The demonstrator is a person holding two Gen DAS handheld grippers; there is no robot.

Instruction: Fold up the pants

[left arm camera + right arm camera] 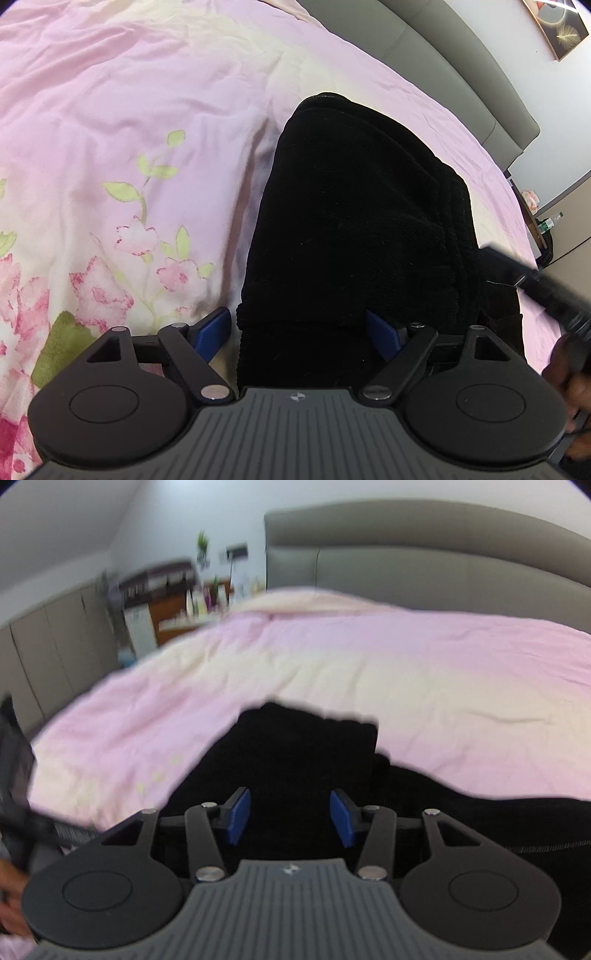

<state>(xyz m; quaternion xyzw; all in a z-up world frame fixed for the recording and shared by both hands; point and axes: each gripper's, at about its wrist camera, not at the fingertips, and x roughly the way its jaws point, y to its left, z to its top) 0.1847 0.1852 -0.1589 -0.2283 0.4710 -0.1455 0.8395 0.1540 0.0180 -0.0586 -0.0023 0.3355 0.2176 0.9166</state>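
The black pants (354, 221) lie folded on the bed (129, 110). Both claws, left (301, 330) and right (290, 818), are open, holding nothing.

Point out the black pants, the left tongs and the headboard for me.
black pants (354, 221), left wrist view, middle of the folded cloth
left tongs (306, 332), left wrist view, midway between the blue tips
headboard (443, 550), right wrist view, grey padded face
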